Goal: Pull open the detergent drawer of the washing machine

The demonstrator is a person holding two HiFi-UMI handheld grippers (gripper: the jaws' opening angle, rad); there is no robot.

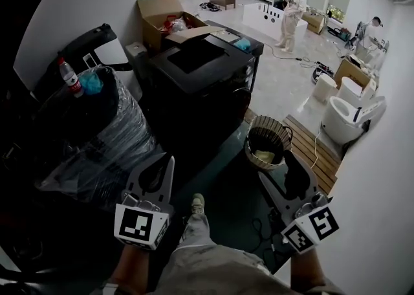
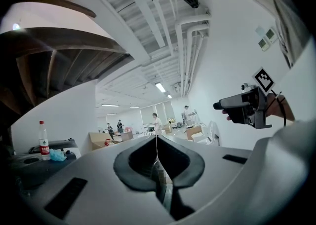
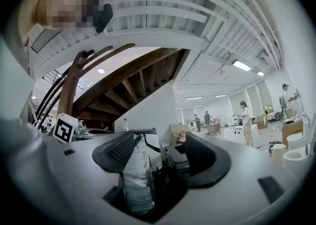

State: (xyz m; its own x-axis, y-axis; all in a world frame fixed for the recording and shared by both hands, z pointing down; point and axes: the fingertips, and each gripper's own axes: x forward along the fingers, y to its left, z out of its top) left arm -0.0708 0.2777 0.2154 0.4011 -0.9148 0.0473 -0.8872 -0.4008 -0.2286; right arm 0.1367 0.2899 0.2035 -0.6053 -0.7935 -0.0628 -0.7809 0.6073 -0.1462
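Jaws of left gripper [image 2: 157, 139] meet on nothing, right gripper [image 3: 160, 142] jaws gape wide; red-labelled bottle [image 1: 68, 76] print unreadable.

Dark, boxy washing machine [image 1: 207, 83] upright on the floor, its detergent drawer too dark to discern.

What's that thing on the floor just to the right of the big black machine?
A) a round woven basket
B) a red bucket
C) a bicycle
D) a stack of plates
A: in the head view a round woven basket stands on the floor by the right side of the black machine, with something pale lying in its bottom.
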